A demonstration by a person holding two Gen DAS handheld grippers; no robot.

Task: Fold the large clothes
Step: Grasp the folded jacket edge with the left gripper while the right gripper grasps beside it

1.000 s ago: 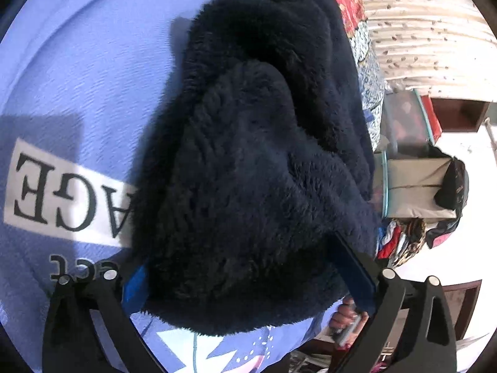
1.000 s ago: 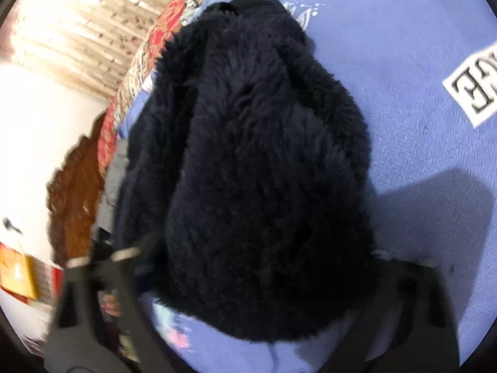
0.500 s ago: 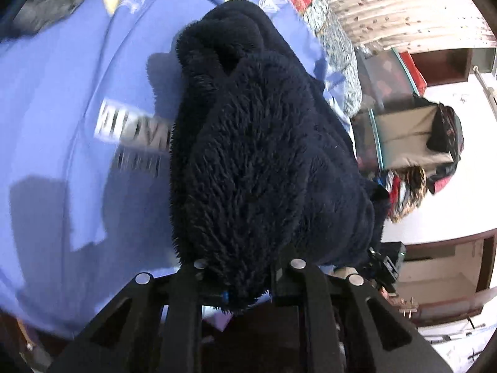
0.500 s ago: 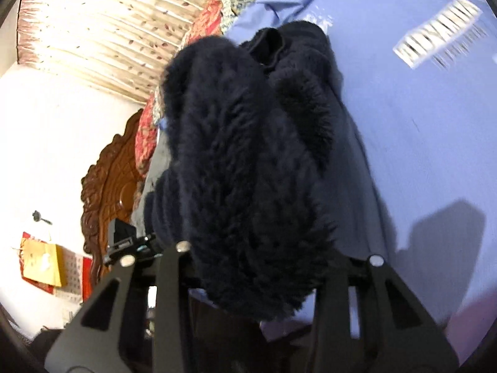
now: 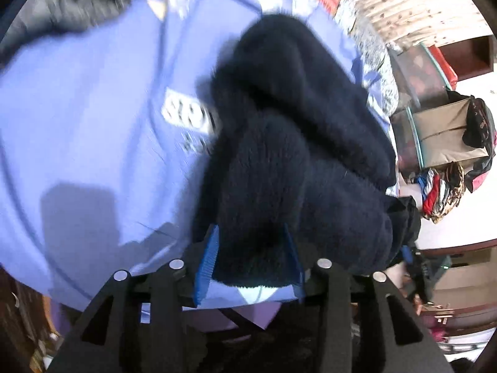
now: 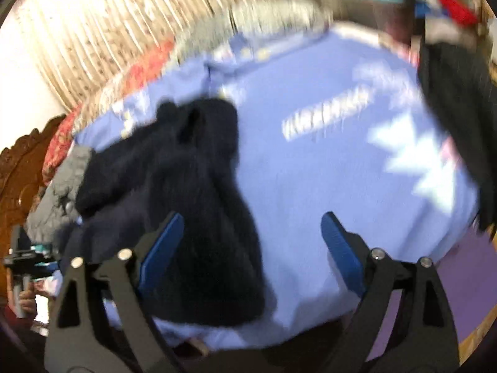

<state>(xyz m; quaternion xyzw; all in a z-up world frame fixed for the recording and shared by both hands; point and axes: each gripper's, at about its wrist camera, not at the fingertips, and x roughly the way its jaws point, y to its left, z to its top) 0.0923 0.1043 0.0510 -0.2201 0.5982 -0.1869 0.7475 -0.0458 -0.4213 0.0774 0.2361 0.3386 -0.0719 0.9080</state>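
Observation:
A dark navy fleece garment (image 5: 289, 143) lies bunched on a lilac-blue printed bedspread (image 5: 93, 118). My left gripper (image 5: 251, 251) has its blue pads partly apart around the near end of the fleece, which sits between them. In the right wrist view the fleece (image 6: 174, 186) lies at the left on the bedspread (image 6: 326, 186). My right gripper (image 6: 251, 242) is open wide and holds nothing; its left pad is beside the fleece edge.
Dark grey clothing (image 5: 77, 3) lies at the bed's far left and a black garment (image 6: 456, 124) at the right edge. Boxes and piled clothes (image 5: 441, 143) stand beside the bed. A carved wooden headboard (image 6: 18, 168) and curtains (image 6: 108, 31) are behind.
Both grippers had closed on the fleece and now have opened. The right gripper has pulled back and swung right, off the fleece. The left jaws have parted, fleece still between them.

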